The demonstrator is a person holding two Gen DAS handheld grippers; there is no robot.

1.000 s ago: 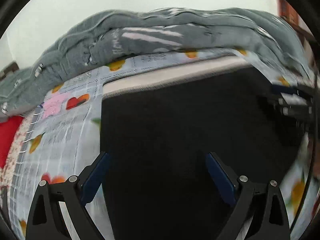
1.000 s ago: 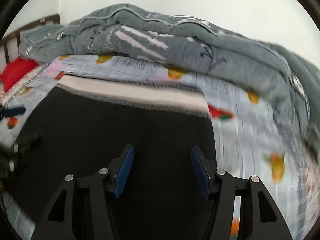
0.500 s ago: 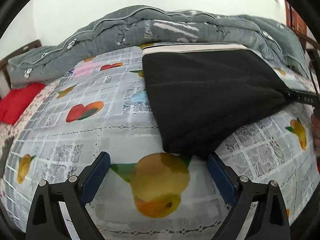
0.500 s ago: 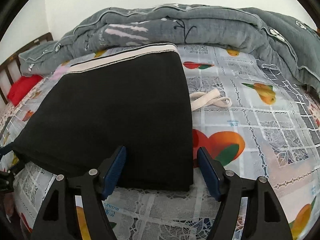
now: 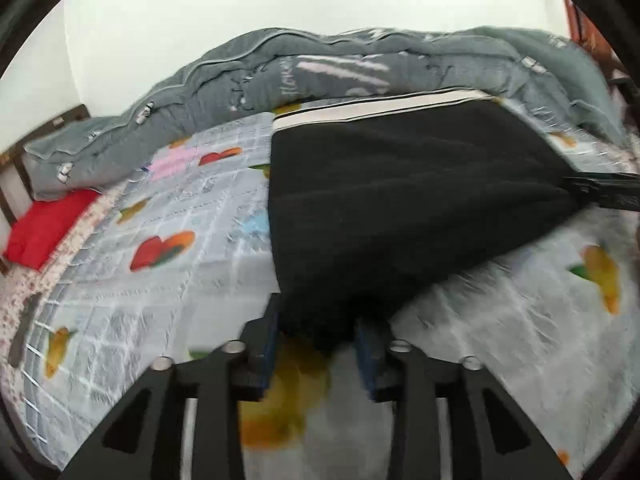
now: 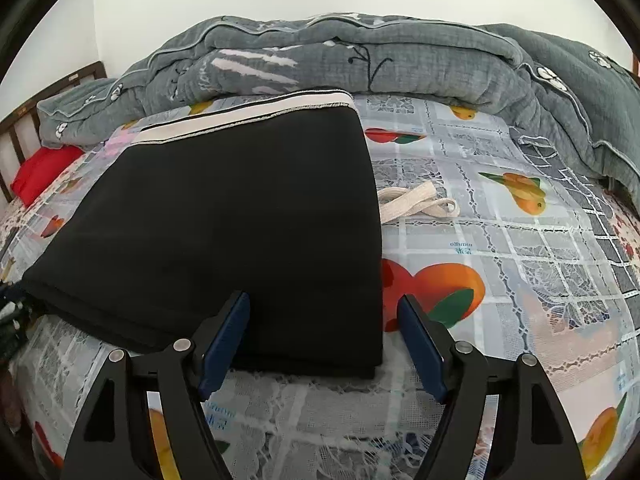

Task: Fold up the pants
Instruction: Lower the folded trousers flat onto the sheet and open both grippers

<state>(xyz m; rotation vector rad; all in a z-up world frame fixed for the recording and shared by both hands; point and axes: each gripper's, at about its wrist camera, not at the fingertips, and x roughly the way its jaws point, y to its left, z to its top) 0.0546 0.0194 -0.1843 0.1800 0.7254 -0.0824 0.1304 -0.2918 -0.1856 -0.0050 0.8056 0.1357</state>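
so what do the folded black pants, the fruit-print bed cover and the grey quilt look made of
Folded black pants: matte, dense knit or fleece, seemingly; no sheen, a thick soft edge, a cream woven waistband.
Fruit-print bed cover: thin fabric with lace-like openwork squares, possibly printed synthetic.
Grey quilt: crinkled, gauzy cotton-like cloth, padded, with piped edges.

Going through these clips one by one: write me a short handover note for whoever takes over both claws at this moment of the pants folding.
Left claw: its jaws have just been closing around the near left corner of the black pants; a firm grip cannot be confirmed through the blur.
Right claw: its jaws have just been opening; they straddle the near right corner without pressing.
Pants: lying folded on the fruit-print bed cover, pale waistband at the far end by the grey quilt; a pale drawstring trails out on the right.
Done: at least one fold.
Left: probably close on both corners and fold toward the waistband.
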